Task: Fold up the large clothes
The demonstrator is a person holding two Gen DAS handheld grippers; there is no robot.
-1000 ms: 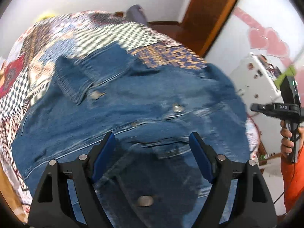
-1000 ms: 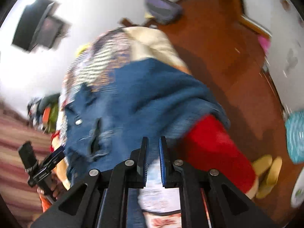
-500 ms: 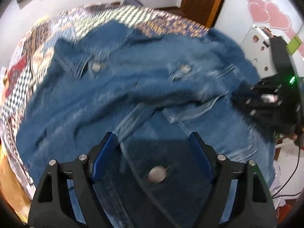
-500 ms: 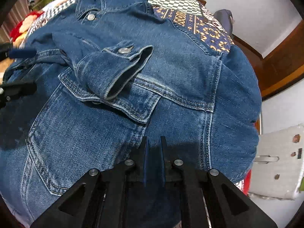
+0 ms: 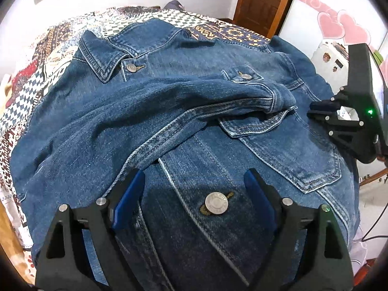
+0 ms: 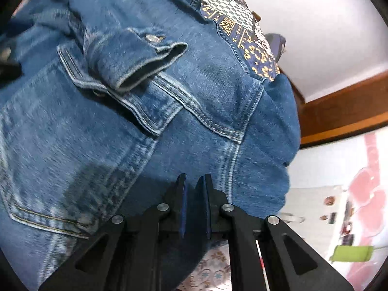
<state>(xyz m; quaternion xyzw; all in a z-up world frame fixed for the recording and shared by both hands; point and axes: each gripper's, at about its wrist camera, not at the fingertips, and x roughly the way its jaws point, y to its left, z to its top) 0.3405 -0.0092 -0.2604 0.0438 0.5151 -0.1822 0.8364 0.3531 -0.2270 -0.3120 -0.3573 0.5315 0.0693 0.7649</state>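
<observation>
We see a blue denim jacket (image 5: 169, 111) with metal snap buttons lying front-up across a patchwork quilt (image 5: 43, 55) of chequered and patterned squares; its collar (image 5: 126, 46) points to the far side. The cloth is heavy twill, faded pale along the stitched seams. One sleeve (image 5: 184, 97) lies folded diagonally across the chest, its buttoned cuff (image 6: 143, 55) resting on the flap of a chest pocket (image 5: 254, 126), the cuff opening gaping in a flat oval. A round steel button (image 5: 216, 203) sits on the placket at the near side.

Our left gripper (image 5: 194, 189) hovers just over that placket with its blue-padded fingers (image 5: 128, 201) spread wide, gripping nothing. Our right gripper (image 6: 194, 194) has its jaws drawn nearly together with only a narrow slit between the pads, and nothing caught there; it sits low at the jacket's right side seam, by the bed's edge.

Compared with half a second ago, the left view has steadied and moved nearer the button, and the right gripper has dropped closer to the denim, so the cuff looms larger and further left
</observation>
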